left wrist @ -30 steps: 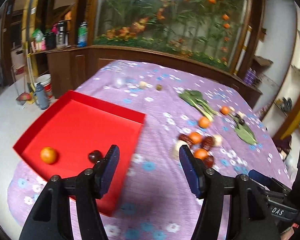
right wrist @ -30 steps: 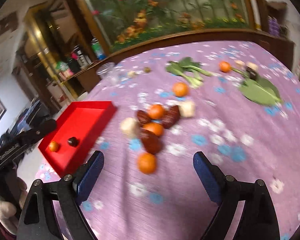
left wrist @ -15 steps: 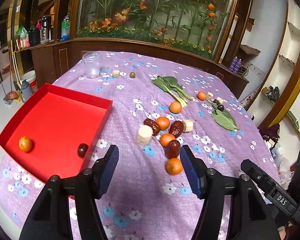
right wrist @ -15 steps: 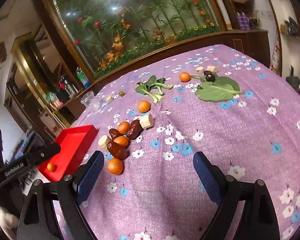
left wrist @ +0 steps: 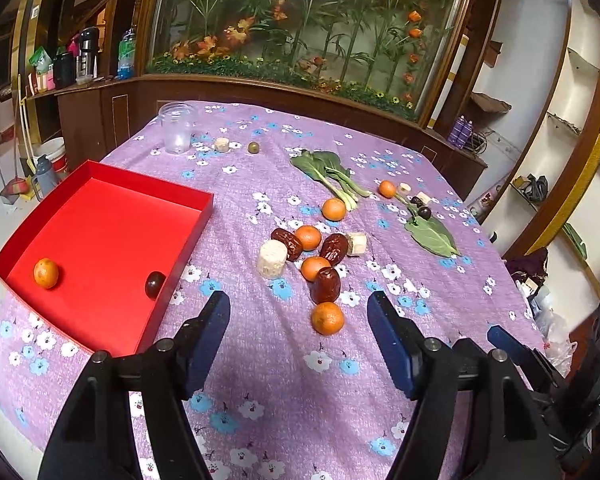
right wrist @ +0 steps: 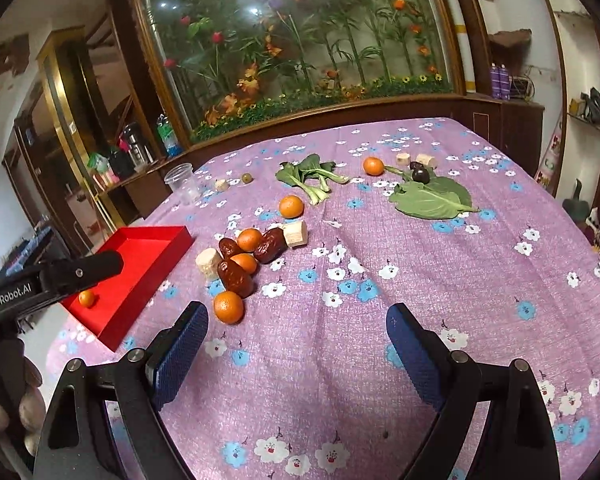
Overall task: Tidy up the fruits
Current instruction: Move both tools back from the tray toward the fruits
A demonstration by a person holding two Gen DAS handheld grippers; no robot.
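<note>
A red tray point(left wrist: 100, 240) sits at the table's left and holds an orange point(left wrist: 46, 273) and a dark plum point(left wrist: 155, 285); the tray also shows in the right wrist view point(right wrist: 140, 264). A cluster of oranges, red dates and pale chunks lies mid-table, with the nearest orange point(left wrist: 327, 318) point(right wrist: 228, 307) in front. My left gripper point(left wrist: 298, 324) is open and empty, just short of that orange. My right gripper point(right wrist: 298, 342) is open and empty above bare cloth to the right of the cluster.
Bok choy point(left wrist: 332, 176), a green leaf point(left wrist: 432, 236) with dark plums point(left wrist: 424, 212), another orange point(left wrist: 388, 189), a clear cup point(left wrist: 176, 128) and a small green fruit point(left wrist: 253, 147) lie farther back. A wooden cabinet borders the far table edge.
Both grippers pulled back and steadied; the left view swung right from the tray toward the fruit cluster. Nothing on the table moved, and both grippers stayed open.
</note>
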